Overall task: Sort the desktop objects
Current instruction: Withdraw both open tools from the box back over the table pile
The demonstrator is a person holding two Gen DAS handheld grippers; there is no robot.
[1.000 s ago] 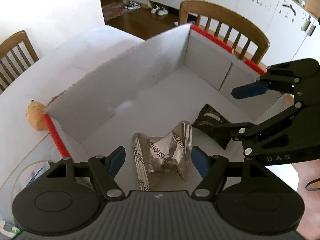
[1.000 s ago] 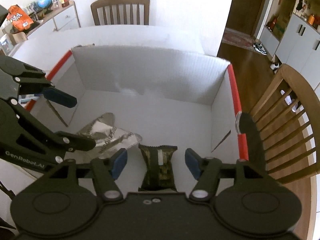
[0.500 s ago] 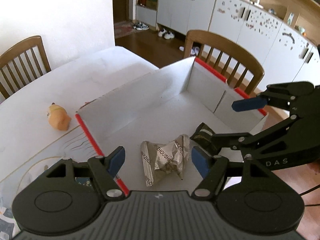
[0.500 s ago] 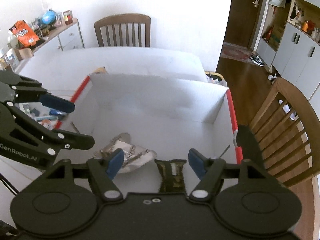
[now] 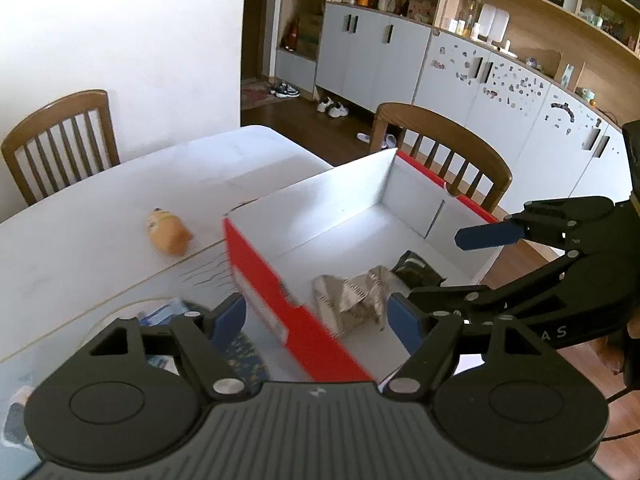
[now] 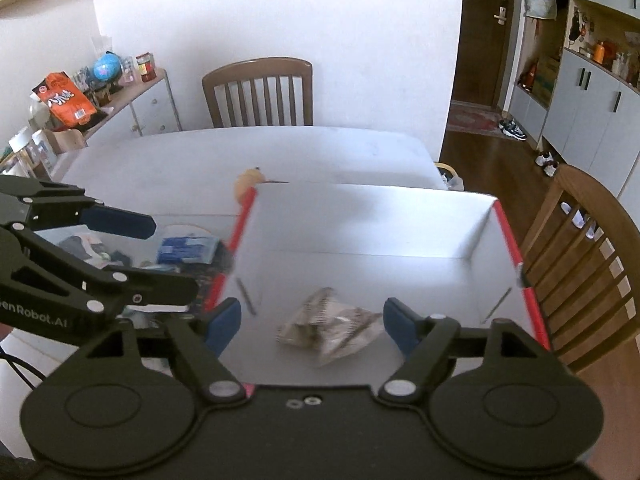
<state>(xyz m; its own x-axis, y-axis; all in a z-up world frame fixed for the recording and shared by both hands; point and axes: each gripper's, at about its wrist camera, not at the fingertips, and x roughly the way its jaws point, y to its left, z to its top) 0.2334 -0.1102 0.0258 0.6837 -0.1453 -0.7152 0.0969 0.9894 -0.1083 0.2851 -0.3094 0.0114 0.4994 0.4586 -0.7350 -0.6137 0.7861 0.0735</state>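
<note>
A white cardboard box with red edges (image 5: 276, 292) stands on the table; it also shows in the right wrist view (image 6: 508, 236). Inside lie a crumpled silver wrapper (image 5: 352, 296), also in the right wrist view (image 6: 328, 328), and a dark snack packet (image 5: 416, 270). My left gripper (image 5: 316, 320) is open and empty, raised above the box's near red wall. My right gripper (image 6: 312, 320) is open and empty, raised above the box. A small orange toy (image 5: 168, 232) lies on the table left of the box.
Blue packets and clutter (image 6: 188, 250) lie on the table left of the box. Wooden chairs stand at the far side (image 6: 260, 92) and right side (image 6: 592, 248). A sideboard with an orange bag (image 6: 64, 100) is at the far left.
Both grippers have risen and pulled back out of the box, open and empty. The silver wrapper and dark packet stay on the box floor.
</note>
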